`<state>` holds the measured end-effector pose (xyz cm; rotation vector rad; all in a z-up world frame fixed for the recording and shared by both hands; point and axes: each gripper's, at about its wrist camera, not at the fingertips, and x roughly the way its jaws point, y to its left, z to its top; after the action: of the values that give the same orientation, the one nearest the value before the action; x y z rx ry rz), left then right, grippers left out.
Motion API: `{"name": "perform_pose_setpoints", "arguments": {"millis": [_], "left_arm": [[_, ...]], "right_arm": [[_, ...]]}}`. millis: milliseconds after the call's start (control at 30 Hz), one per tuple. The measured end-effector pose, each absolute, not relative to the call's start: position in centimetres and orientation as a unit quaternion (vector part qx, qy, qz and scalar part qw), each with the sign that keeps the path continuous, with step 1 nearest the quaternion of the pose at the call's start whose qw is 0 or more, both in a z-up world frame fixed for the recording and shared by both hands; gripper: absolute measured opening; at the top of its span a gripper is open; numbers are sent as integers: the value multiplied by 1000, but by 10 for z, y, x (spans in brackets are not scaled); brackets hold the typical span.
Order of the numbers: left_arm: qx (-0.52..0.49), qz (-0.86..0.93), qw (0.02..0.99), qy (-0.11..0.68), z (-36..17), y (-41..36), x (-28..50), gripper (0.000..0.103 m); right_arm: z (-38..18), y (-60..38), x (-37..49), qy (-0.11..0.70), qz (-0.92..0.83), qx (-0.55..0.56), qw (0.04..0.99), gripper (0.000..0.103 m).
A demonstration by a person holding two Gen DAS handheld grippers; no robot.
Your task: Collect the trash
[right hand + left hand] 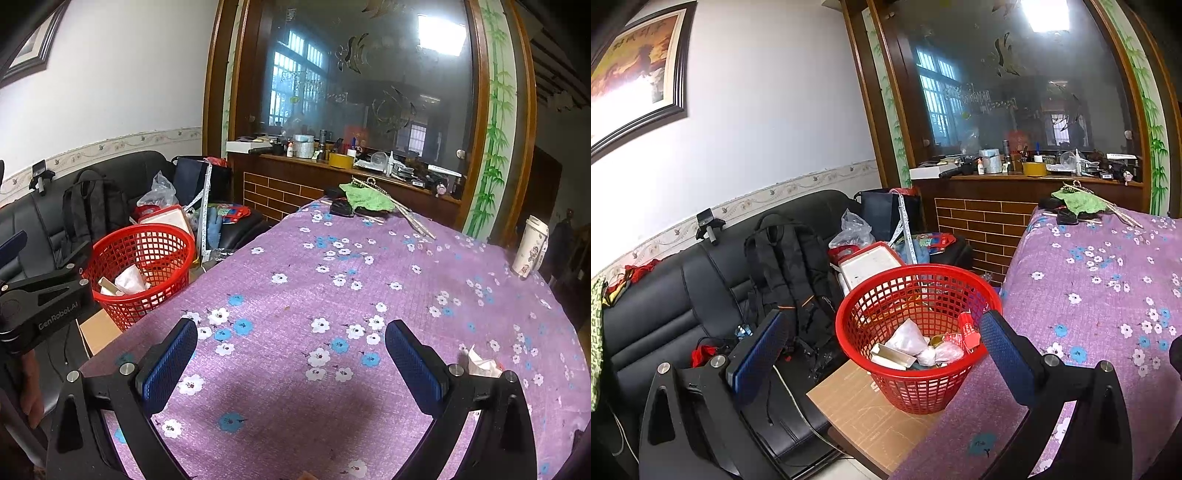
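The round red plastic mesh basket [918, 332] sits on a cardboard box just beside the table's left edge, so trash drops in easily. Both grippers, left [882, 343] and right [291, 358], gape wide and empty. A crumpled white tissue [480, 363] lies near the table's right edge, likely next.

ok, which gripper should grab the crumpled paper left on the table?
Right. The right gripper is open over the tablecloth, with the crumpled paper just beside its right finger. The left gripper, also open, faces the red basket off the table's edge.
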<state>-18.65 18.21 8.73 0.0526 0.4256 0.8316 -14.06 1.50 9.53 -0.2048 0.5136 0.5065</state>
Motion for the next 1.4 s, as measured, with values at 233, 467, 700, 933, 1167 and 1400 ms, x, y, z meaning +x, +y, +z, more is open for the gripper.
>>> {"name": "perform_pose_setpoints", "arguments": {"millis": [233,467,700,933,1167,1400], "left_arm": [[24,401,893,204,88,182,-187,103],[25,403,891,206,87,183,-187,103],[25,402,892,207,87,184,-188,103],[26,402,892,208,86,184,-187,103],[26,400,892,209,86,184,-187,103],[26,400,892,209,87,184,-187,103]], "right_arm": [[94,16,-139,255,249,-102,929,103],[92,17,-138,256,249,-106,928,103],[91,17,-138,258,249,-105,928,103],[91,17,-137,259,249,-105,927,103],[91,17,-137,260,248,-105,927,103],[91,17,-137,260,249,-105,927,103]]}}
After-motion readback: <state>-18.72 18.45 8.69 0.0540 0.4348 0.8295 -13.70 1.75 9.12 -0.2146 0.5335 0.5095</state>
